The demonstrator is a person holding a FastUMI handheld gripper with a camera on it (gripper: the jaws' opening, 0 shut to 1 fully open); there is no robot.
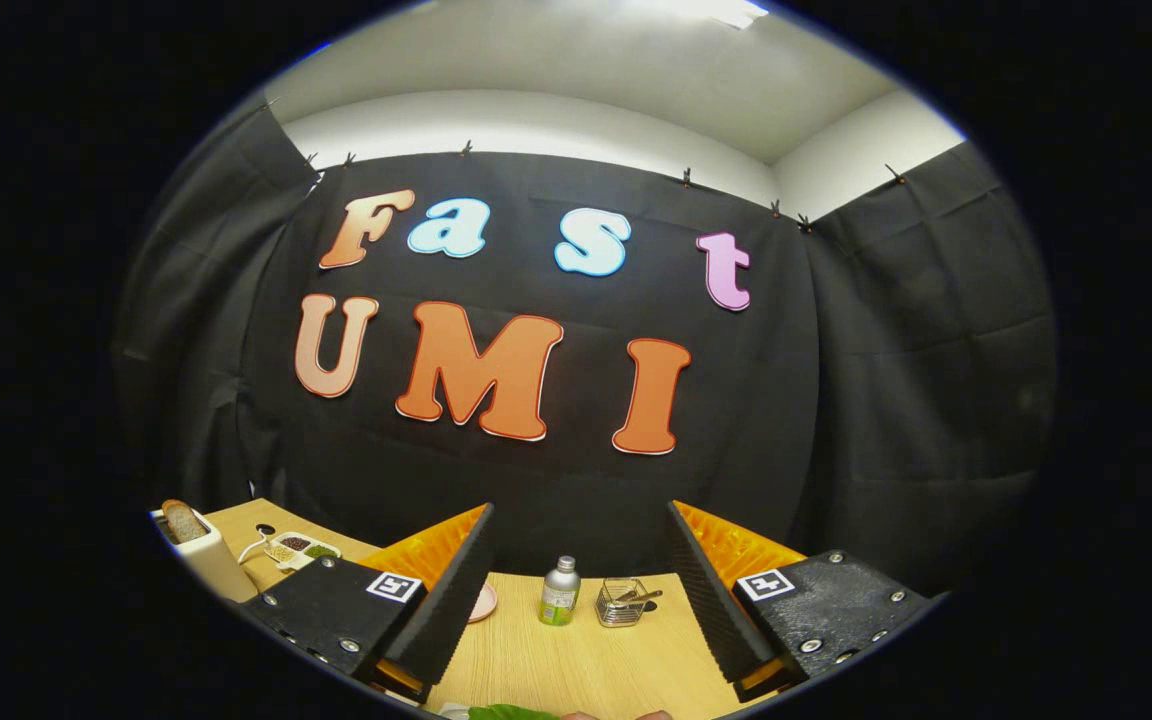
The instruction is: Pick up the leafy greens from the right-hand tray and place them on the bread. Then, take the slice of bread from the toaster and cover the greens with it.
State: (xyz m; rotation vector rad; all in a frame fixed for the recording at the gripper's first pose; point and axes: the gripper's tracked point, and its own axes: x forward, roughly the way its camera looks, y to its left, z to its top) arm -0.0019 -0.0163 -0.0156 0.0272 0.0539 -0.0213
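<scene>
My claw [581, 590] hangs released above the table [576, 660]. The bread [182, 521] stands upright in the toaster [206, 560]; greens [511, 712] lie flat below my fingers.

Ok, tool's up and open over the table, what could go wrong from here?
1. The tool is open and holds nothing, pointed at the wall; the leafy greens lie low by the fingers, at the near edge, so a descent may be poorly aimed.
2. The bottle and wire basket stand just ahead between the fingers and could get knocked.
3. The bread sits in the toaster far off beyond the left finger, a long reach.
</scene>
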